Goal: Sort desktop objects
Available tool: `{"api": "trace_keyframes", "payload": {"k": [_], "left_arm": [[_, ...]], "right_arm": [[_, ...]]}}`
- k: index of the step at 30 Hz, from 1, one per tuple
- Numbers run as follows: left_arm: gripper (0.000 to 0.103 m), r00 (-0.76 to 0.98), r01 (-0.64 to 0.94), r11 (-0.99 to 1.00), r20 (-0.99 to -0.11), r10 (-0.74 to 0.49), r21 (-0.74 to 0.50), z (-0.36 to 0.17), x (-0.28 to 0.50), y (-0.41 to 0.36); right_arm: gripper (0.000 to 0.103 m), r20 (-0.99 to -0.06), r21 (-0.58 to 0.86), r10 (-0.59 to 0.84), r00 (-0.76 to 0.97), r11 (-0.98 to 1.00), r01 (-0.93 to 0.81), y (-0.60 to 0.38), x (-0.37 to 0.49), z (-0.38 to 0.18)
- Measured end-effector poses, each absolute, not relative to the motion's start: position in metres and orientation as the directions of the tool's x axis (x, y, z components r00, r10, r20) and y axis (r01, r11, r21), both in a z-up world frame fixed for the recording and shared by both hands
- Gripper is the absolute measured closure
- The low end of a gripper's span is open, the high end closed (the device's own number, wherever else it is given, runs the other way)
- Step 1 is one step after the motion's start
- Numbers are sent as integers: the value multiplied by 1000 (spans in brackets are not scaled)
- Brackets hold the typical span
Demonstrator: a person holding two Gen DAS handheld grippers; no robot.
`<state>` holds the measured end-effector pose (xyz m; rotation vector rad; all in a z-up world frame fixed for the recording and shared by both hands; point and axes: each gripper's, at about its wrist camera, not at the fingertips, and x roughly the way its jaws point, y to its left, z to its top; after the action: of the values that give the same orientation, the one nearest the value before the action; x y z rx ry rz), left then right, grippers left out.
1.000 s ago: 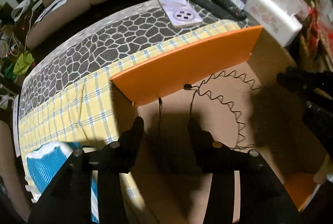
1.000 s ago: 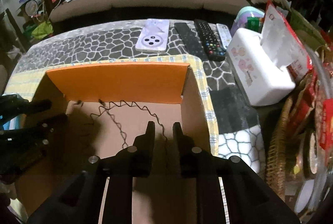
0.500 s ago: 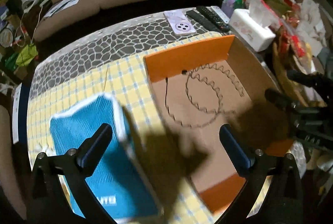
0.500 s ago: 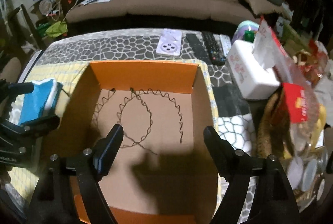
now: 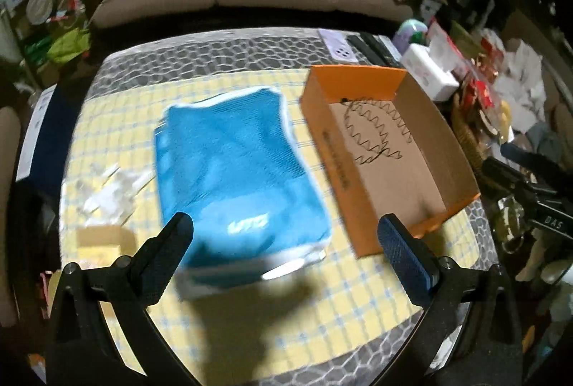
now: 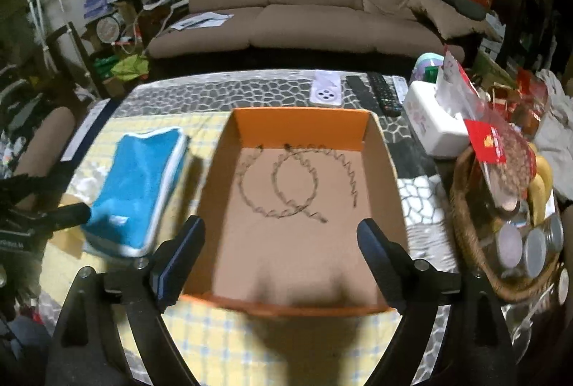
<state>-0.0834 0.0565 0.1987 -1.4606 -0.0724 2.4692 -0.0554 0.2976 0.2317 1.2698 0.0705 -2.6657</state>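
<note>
- Hovering above the table, the left gripper has its jaws spread wide, with nothing between them; they have just been opening.
- Below and ahead of the left gripper lies a blue pouch, flat on the yellow checked cloth. Neither finger touches it.
- Left of the pouch, on the same cloth, lie some white bits and a small card box; both are too blurred to tell apart further.
- The right gripper hangs over the near end of the orange box, jaws wide and empty. They too have just been opening.
- Inside the box, on its brown floor, lie two wavy black wire hoops, overlapping each other towards the far wall.
- The box stands just right of the pouch, on the cloth, with a narrow gap between them.
- Beyond the box, on the dark pebble-pattern cover, lie a white device and black remotes, side by side.
- A white tissue box stands right of the orange box, apart from it.
- A wicker basket with jars and a banana sits at the table's right edge.
- A brown sofa stands behind the table.
</note>
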Motion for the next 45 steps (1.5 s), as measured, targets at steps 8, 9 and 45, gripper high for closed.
{"api": "trace_keyframes", "payload": {"k": [8, 9, 45], "left_arm": [[0, -492, -144, -971, -837, 238, -191, 198, -41, -26], [0, -495, -139, -972, -837, 234, -189, 195, -36, -34], [0, -498, -77, -939, -803, 327, -335, 81, -69, -56]], "right_arm": [[15, -782, 47, -204, -589, -962, 270, 239, -20, 227], [15, -781, 44, -210, -588, -958, 284, 229, -16, 225], [15, -695, 59, -200, -690, -973, 223, 136, -39, 138]]}}
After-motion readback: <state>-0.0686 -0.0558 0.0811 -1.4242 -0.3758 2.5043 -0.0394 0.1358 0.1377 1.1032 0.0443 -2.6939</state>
